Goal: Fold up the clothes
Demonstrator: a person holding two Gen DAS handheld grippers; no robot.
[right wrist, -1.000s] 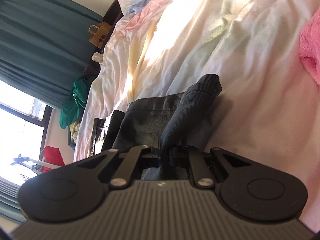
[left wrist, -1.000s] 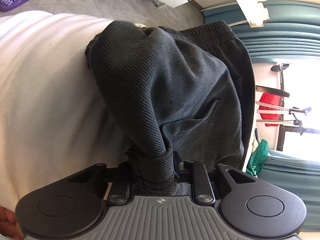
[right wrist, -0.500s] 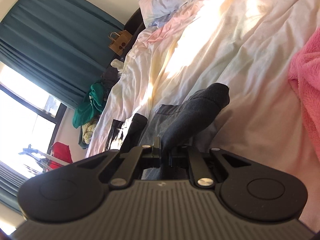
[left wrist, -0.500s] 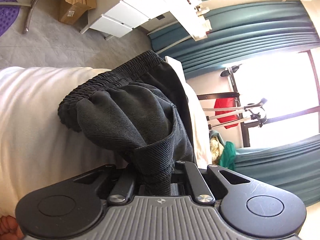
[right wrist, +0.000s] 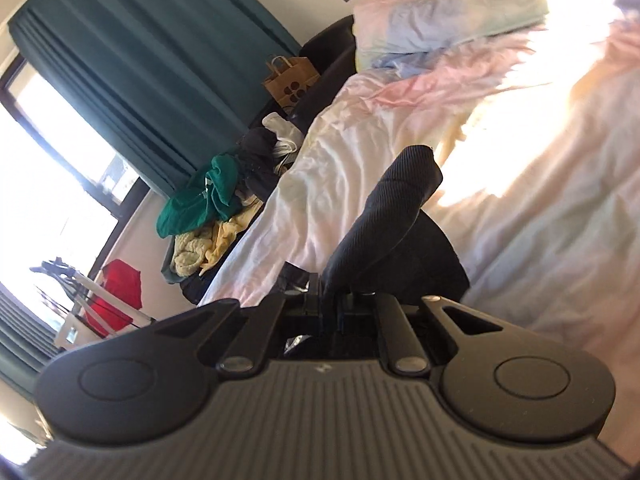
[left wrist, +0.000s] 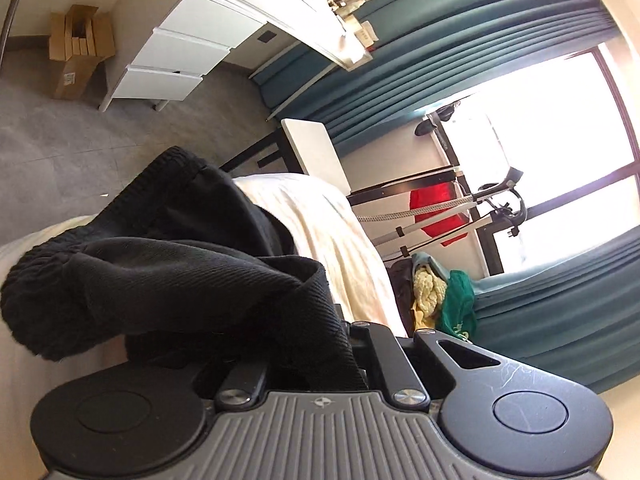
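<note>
From the left wrist, the left tool [left wrist: 316, 364] is clamped tight on a bunched fold of the black shorts [left wrist: 168, 280], whose cloth fills the gap between the jaws. The rest of the garment hangs ahead and to the tool's left, its ribbed waistband [left wrist: 168, 172] drooping toward the white bed [left wrist: 320, 220] beyond. Gripping an edge like this probably lets the weight pull the fabric straight.

From the right wrist, the right tool [right wrist: 330, 308] is likewise closed on another part of the same shorts, and a dark ribbed fold [right wrist: 400, 204] stands up just ahead of the jaws over the rumpled pastel bedding [right wrist: 520, 200]. Two separate pinches suggest the garment is being spread between them before it is laid flat for folding.
</note>
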